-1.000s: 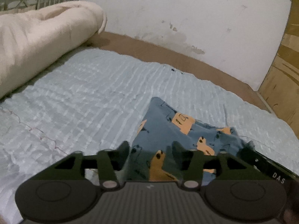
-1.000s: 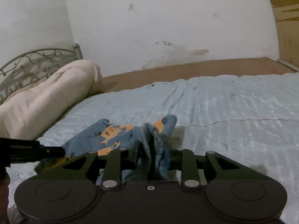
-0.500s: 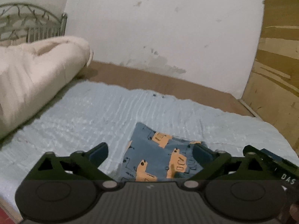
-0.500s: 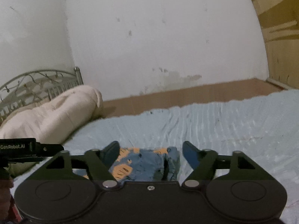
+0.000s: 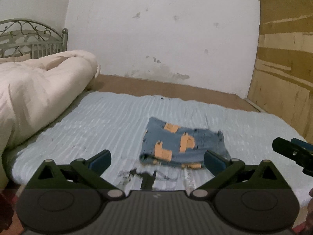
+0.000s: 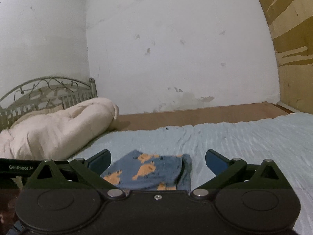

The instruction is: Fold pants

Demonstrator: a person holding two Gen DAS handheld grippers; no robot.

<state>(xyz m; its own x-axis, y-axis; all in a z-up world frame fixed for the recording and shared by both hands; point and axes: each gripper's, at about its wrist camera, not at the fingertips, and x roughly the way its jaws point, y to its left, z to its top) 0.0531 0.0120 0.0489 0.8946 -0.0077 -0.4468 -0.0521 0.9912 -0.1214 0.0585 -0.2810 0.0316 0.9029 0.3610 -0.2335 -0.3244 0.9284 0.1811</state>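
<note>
My left claw (image 5: 157, 159) and right claw (image 6: 157, 159) just sprang wide, both empty; folded blue orange-print pants (image 5: 181, 144) lie ahead, between claws, long axis crosswise, on bed.

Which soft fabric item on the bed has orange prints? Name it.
The folded blue pants, lying flat on the pale blue ribbed sheet; the rolled cream comforter is plain.

1. The pants (image 5: 182, 146) are denim blue with orange printed shapes.
2. The bed sheet (image 5: 109, 121) is pale blue with ribbed stripes.
3. The rolled quilt (image 5: 39, 90) is cream.
4. The wall (image 5: 166, 35) is white, stained grey.
</note>
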